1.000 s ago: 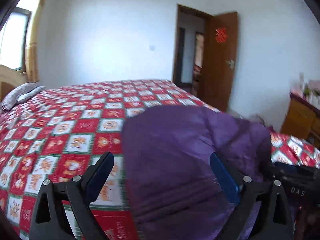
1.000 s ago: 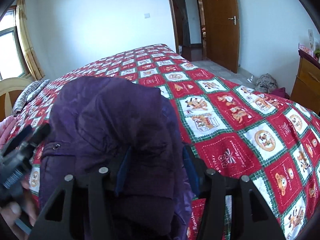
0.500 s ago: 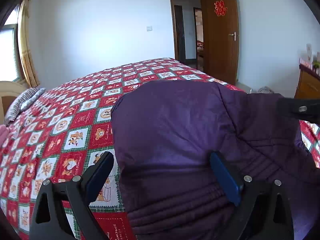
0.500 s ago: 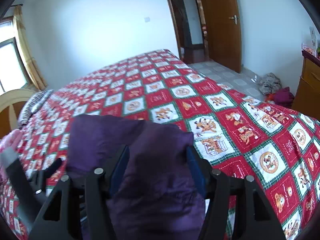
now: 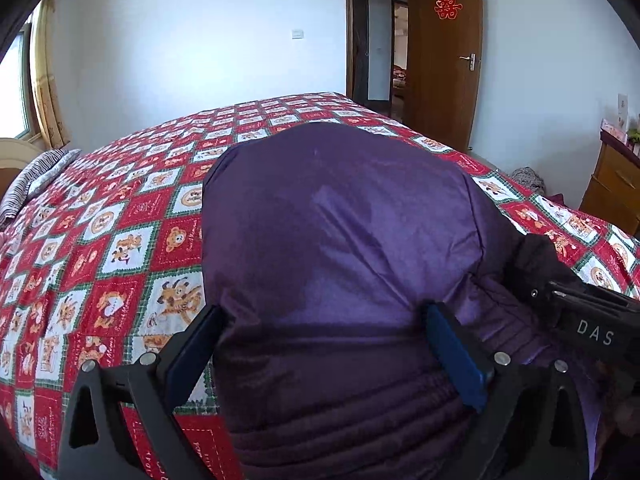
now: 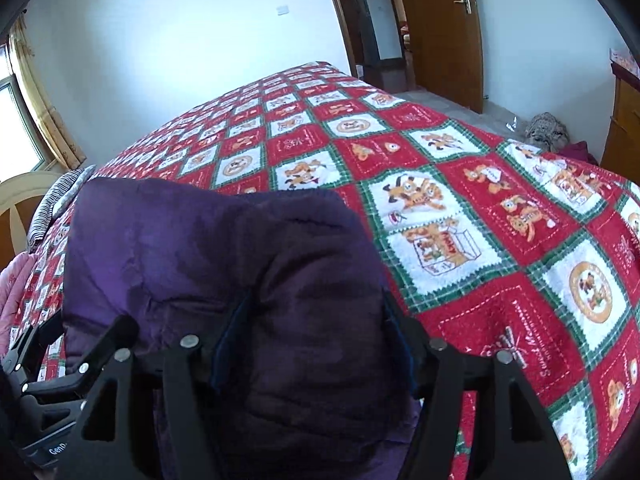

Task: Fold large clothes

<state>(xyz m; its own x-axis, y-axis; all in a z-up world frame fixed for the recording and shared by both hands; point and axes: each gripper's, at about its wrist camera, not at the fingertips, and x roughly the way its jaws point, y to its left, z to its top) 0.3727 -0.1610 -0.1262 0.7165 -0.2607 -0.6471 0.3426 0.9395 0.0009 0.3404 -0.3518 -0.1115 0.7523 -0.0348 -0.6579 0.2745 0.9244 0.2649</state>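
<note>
Left wrist view. A purple padded jacket (image 5: pixel 340 240) lies folded in a thick bundle on the bed, over a red, white and green quilt (image 5: pixel 132 240) printed with cartoon squares. The left gripper (image 5: pixel 320 344) hangs over the near end of the bundle with its fingers spread wide: the left finger (image 5: pixel 192 352) stands at the jacket's left edge, over the quilt, and the right finger (image 5: pixel 452 360) lies against the ribbed purple fabric. The jacket bulges up between the two, but no squeeze of the cloth is visible. At the right margin part of the right gripper (image 5: pixel 580 320) shows as a black body with white letters, beside the jacket's right side. Beyond the bed are a white wall, an open brown door (image 5: pixel 444 60) with a red paper ornament, a wooden cabinet (image 5: pixel 612 184) at the right and a striped pillow (image 5: pixel 36 176) at the left.

Right wrist view. The same jacket (image 6: pixel 224 264) fills the lower left, resting on the quilt (image 6: pixel 500 220) near the bed's near edge. The right gripper (image 6: pixel 312 340) has a fold of the jacket between its blue-padded fingers (image 6: pixel 228 340); the jaws are opening, and whether the pads still press the cloth cannot be told, since fabric covers their tips. The black frame of the left gripper (image 6: pixel 60 360) shows at the lower left, against the jacket. A pink cloth (image 6: pixel 12 288) lies at the left margin, and a small heap of clothing (image 6: pixel 548 128) sits on the floor past the bed.
</note>
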